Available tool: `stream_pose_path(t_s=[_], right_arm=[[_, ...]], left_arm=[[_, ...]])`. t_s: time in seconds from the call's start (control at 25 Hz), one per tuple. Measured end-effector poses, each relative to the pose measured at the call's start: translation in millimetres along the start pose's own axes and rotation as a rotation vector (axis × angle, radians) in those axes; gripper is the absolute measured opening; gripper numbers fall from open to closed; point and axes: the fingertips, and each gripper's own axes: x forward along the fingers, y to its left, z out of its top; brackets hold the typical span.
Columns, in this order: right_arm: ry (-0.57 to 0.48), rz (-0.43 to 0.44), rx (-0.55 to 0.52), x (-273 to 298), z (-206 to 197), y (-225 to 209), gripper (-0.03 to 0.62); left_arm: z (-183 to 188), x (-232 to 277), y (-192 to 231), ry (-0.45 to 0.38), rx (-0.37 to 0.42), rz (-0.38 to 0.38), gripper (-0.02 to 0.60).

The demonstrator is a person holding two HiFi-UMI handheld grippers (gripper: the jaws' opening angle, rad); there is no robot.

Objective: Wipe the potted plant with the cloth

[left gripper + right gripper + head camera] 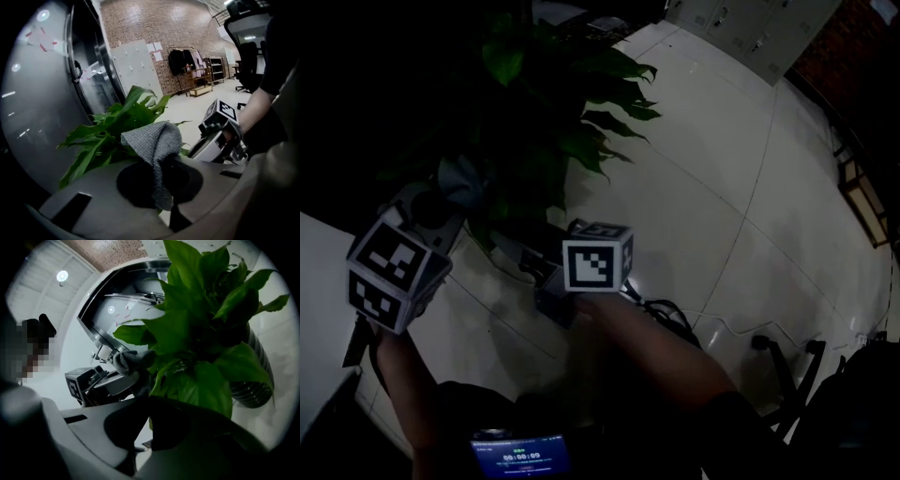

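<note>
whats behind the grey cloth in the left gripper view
Green leaves of the plant fan out behind the cloth. The cloth and the jaws of the left gripper cover its stems and pot.

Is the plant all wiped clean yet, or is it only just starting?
Looks like it's just starting. Done: the left gripper is shut on the grey cloth, held up by the plant. In hand: the right gripper seems to pinch one leaf steady. Left: the wiping itself; nothing shows any leaf wiped yet.

The cloth (154, 140) sits before the plant (117, 124) (lockers (133, 65) behind).
</note>
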Motion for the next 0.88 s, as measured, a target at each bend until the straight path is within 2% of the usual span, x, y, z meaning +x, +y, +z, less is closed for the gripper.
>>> stream_pose_path(t_s=[0.08, 0.2, 0.36, 0.52, 0.68, 0.76, 0.8, 0.84, 0.88], right_arm=[[0.091, -0.026, -0.032, -11, -10, -1, 0.009], [0.169, -0.006, -0.053, -27, -16, 2, 0.009], [0.19, 0.02, -0.048, -46, -9, 12, 0.008], [0.186, 0.032, -0.072, -55, -5, 13, 0.008], [0.176, 0.021, -0.07, -60, 0, 7, 0.008], [0.174, 0.007, -0.071, -62, 1, 6, 0.008], [0.169, 0.003, -0.067, -62, 2, 5, 0.008], [0.164, 0.002, -0.062, -61, 3, 3, 0.008], [0.161, 0.006, -0.059, -61, 3, 2, 0.008]], left_arm=[[-6, 3, -6, 0.032, 0.058, -0.018, 0.029], [-11, 3, -13, 0.047, 0.118, -0.041, 0.031], [-3, 15, -36, -0.019, 0.135, -0.116, 0.031], [-14, 37, -62, 0.027, 0.186, -0.227, 0.031], [-10, 30, -97, 0.018, 0.117, -0.446, 0.029], [3, 15, -108, -0.027, 0.083, -0.526, 0.029], [12, 8, -107, -0.069, 0.051, -0.537, 0.029], [20, 3, -99, -0.11, 0.006, -0.512, 0.029], [26, 3, -83, -0.134, -0.037, -0.446, 0.031]])
